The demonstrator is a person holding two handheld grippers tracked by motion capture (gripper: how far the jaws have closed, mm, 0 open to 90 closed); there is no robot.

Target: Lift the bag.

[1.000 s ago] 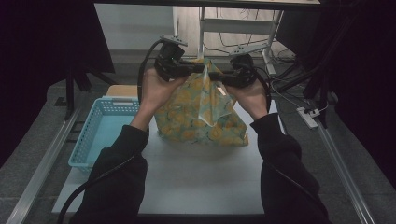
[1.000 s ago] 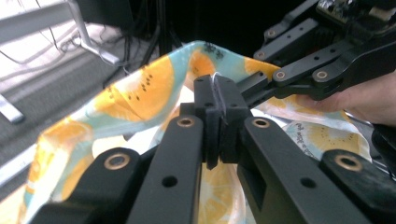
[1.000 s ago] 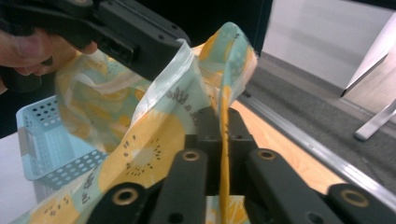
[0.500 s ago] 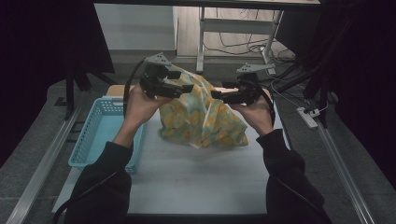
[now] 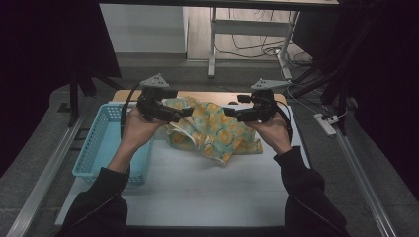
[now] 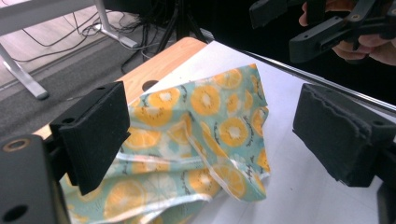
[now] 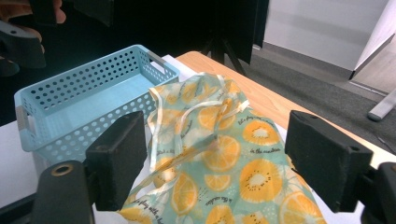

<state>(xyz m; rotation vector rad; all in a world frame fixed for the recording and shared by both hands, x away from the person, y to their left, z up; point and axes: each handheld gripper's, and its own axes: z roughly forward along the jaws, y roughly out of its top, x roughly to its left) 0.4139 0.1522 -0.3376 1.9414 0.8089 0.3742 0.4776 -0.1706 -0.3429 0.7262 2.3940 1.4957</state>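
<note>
On the desk [image 5: 197, 187], beside the blue basket [image 5: 106, 143], lies the crumpled citrus-print cloth [image 5: 212, 131]. Both jaws have just been opening: left hand-held gripper [image 5: 187, 112] and right hand-held gripper [image 5: 234, 116] released, seemingly clear above it.

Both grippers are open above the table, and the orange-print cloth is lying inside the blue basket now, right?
Not quite. Both the left gripper and right gripper are open, but the orange-print cloth lies crumpled on the table beside the blue basket, not inside it. The right gripper view shows the basket empty, with the cloth next to it.
</note>
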